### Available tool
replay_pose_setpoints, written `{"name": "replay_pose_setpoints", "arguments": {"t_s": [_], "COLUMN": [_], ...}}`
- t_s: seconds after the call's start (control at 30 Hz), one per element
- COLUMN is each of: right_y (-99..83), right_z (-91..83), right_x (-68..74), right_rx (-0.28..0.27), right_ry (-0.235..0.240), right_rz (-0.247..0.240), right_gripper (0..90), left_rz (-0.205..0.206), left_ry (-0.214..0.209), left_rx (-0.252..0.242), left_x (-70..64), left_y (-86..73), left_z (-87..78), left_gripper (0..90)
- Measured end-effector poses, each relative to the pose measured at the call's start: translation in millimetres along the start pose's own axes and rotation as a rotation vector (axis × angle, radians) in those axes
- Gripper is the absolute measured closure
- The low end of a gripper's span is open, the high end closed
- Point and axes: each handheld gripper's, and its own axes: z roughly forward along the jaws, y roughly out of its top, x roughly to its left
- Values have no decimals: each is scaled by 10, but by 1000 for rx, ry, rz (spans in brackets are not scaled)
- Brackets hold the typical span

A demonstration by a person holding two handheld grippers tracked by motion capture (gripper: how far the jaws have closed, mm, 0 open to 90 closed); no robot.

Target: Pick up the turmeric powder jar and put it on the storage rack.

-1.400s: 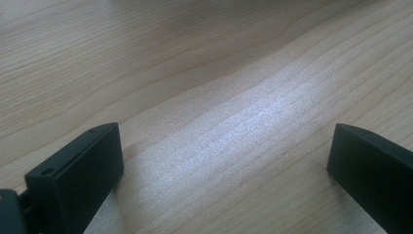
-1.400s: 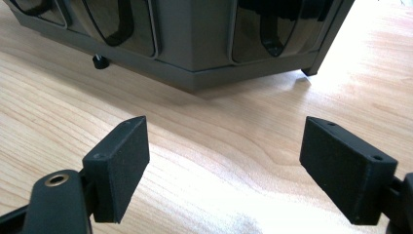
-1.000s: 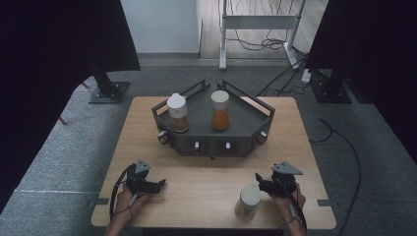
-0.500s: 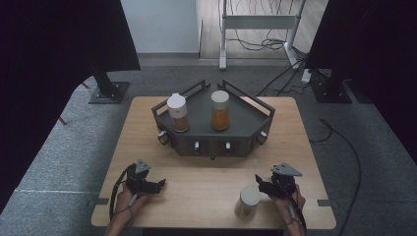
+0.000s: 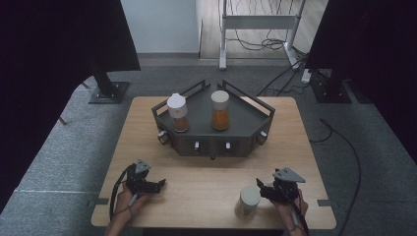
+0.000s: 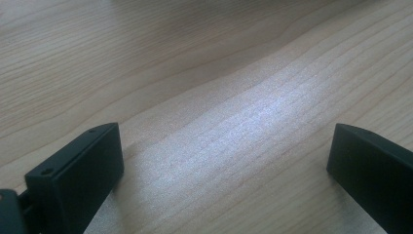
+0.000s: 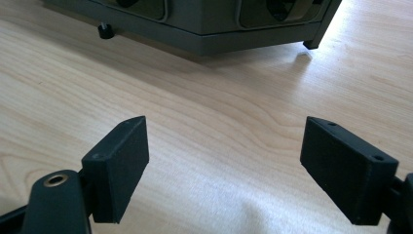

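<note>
A dark grey angular rack [image 5: 196, 142] stands at the table's far middle, carrying two white-capped jars of orange-brown contents: one on the left [image 5: 178, 113] and a taller one on the right [image 5: 220, 110]. A third white-capped jar [image 5: 247, 202] stands on the table near the front edge, just left of my right gripper [image 5: 263, 189], apart from it. The right gripper [image 7: 224, 161] is open over bare wood, facing the rack's base [image 7: 209, 29]. My left gripper [image 5: 158, 184] rests at the front left and in its own view [image 6: 226, 165] is open with nothing between the jaws.
The wooden table [image 5: 211, 172] has free room between the rack and the grippers. Small knobs [image 5: 196, 146] line the rack's front. Black stands [image 5: 105, 88] and cables [image 5: 275, 46] lie on the grey floor beyond the table.
</note>
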Motion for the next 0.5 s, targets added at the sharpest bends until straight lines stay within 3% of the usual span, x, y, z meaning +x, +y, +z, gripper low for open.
{"name": "replay_pose_setpoints", "arguments": {"t_s": [0.5], "right_y": [-168], "right_z": [-321], "right_x": [126], "right_rx": [7], "right_ry": [5], "right_rz": [-18], "right_gripper": [174], "left_rz": [0], "left_ry": [0], "left_rx": [0], "left_x": [0], "left_y": [0], "left_z": [0], "left_gripper": [0]}}
